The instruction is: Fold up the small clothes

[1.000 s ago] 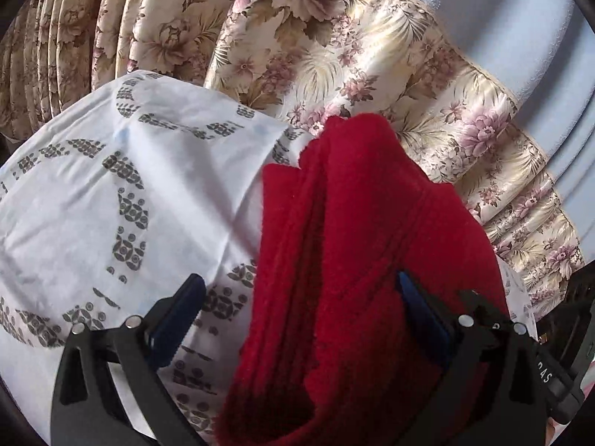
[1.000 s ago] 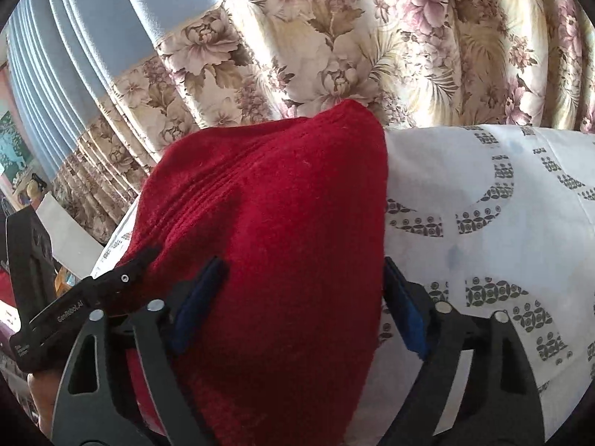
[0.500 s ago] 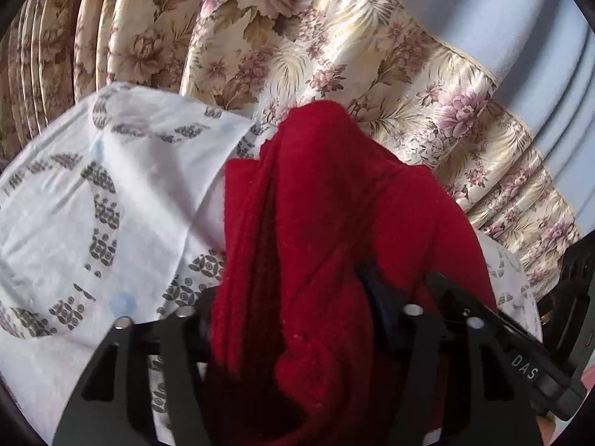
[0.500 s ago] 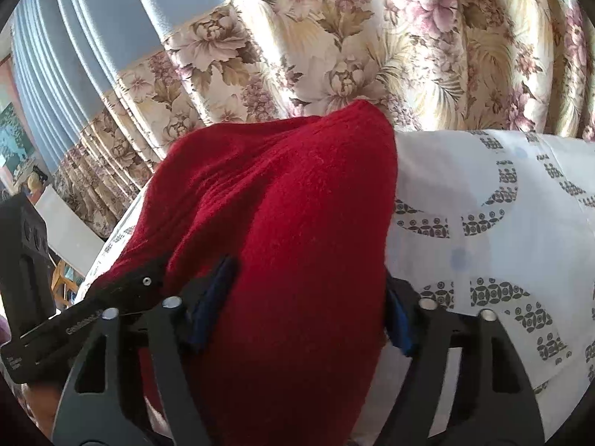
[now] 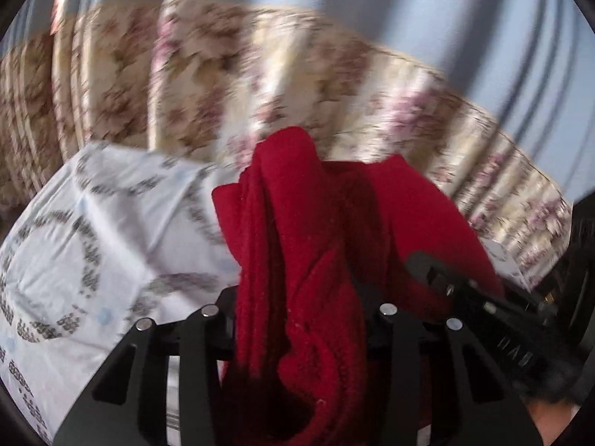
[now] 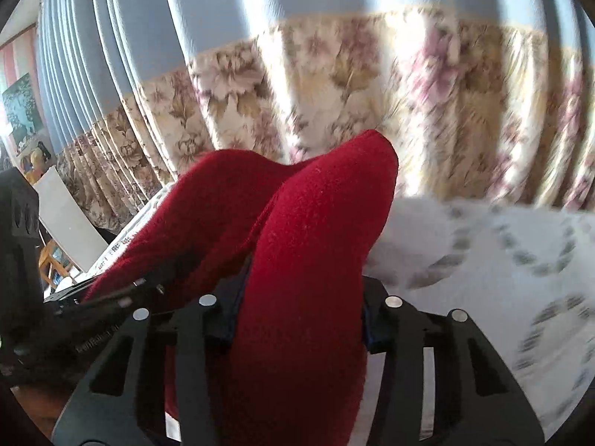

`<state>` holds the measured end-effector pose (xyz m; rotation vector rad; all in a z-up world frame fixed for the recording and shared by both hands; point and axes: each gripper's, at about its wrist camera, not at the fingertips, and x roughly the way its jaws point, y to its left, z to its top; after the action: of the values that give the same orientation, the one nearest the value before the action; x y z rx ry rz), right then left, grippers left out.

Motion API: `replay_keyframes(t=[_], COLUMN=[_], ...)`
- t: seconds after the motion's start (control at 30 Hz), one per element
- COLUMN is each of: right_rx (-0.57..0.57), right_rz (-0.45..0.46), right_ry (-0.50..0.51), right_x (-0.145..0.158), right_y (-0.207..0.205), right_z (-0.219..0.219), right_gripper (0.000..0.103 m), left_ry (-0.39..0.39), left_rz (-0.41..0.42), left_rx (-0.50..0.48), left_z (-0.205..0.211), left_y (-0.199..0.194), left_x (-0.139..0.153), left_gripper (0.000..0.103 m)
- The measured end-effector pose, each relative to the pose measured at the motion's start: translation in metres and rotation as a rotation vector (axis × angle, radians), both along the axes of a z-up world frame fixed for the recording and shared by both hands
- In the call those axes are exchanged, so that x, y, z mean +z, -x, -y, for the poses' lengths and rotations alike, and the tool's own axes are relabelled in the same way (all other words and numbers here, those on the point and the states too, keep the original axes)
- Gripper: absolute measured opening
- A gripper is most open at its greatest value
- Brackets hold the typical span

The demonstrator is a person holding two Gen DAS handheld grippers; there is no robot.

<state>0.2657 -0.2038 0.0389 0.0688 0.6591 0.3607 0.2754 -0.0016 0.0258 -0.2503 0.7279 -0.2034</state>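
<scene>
Red knit garment bunched between both grippers above the patterned white sheet. Left gripper and right gripper: jaws closing, each grasping a fold. Folding apparently begun; flat, finished folds remain.

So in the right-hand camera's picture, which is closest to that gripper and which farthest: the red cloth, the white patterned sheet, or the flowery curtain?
1. Red cloth: between the closing fingers of the right gripper, centre.
2. White patterned sheet: just beyond, to the right.
3. Flowery curtain: behind both, across the back.
</scene>
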Motion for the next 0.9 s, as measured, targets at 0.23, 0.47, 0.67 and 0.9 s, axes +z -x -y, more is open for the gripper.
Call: replay_keyframes(t=[0.23, 0.47, 0.67, 0.9], right_rx=[-0.064, -0.154, -0.245, -0.405], right_rz=[0.062, -0.085, -0.046, -0.011], right_ry=[0.125, 0.249, 0.241, 0.317], right_x=[0.037, -0.041, -0.063, -0.021], right_y=[0.022, 0.001, 0.013, 0.034], right_z=[0.130, 0.208, 0.218, 0.213], right_gripper=[0.047, 0.052, 0.073, 0.095], left_ry=[0.033, -0.030, -0.204, -0.131], left_rz=[0.059, -0.065, -0.002, 0.069], left_rx=[-0.118, -0.140, -0.093, -0.082], left_z=[0.125, 0.238, 0.244, 0.204], left_y=[0.006, -0.029, -0.028, -0.006], left_x=[0.030, -0.035, -0.051, -0.018], left_gripper=[0.043, 0.047, 0.084, 0.091])
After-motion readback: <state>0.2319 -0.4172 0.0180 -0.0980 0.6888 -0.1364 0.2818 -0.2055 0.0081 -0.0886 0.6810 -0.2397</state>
